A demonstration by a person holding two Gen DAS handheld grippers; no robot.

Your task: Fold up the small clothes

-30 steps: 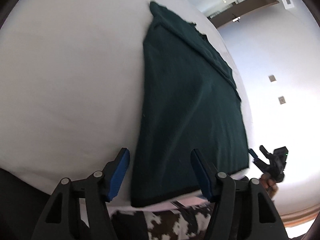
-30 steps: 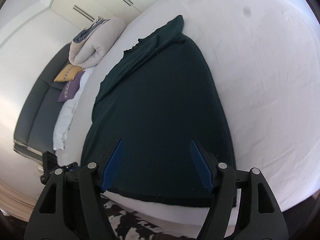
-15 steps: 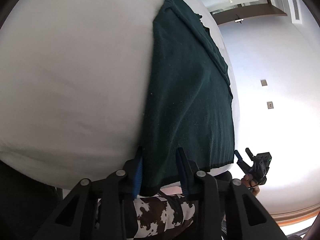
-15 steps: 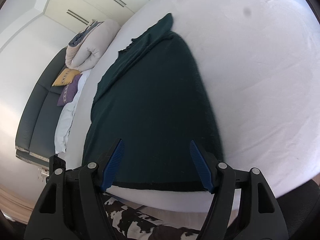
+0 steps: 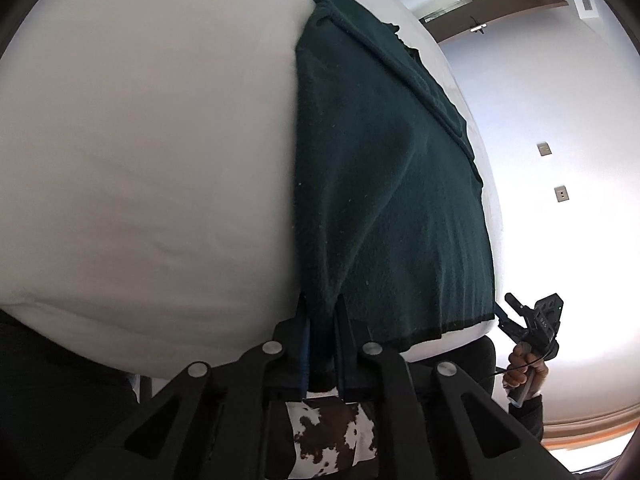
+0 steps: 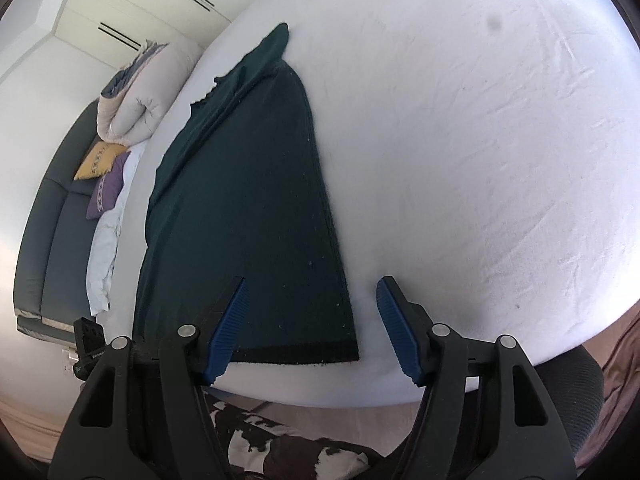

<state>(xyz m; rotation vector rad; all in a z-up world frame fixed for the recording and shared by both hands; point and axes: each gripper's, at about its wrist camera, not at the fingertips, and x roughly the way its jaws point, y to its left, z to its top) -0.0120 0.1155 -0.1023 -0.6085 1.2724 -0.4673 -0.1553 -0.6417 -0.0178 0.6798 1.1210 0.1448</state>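
Left gripper (image 5: 322, 344) pinches the sweater (image 5: 384, 184) hem; right gripper (image 6: 312, 328), closing, apparently straddles its corner untouched.

Grey sofa (image 6: 48, 216), cushions, cowhide rug (image 5: 332, 436)

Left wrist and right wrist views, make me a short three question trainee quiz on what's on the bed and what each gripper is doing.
1. True or false: the left gripper is shut on the hem corner of the dark green knitted garment.
2. Multiple choice: what lies between the right gripper fingers? A) a yellow cushion B) the garment's other hem corner, not yet pinched C) nothing but white bedsheet
3. Fill in: the garment lies on a ____ bedsheet.

Key: 1 true. 2 B; its jaws are closing, pads not yet on the cloth. 3 white.
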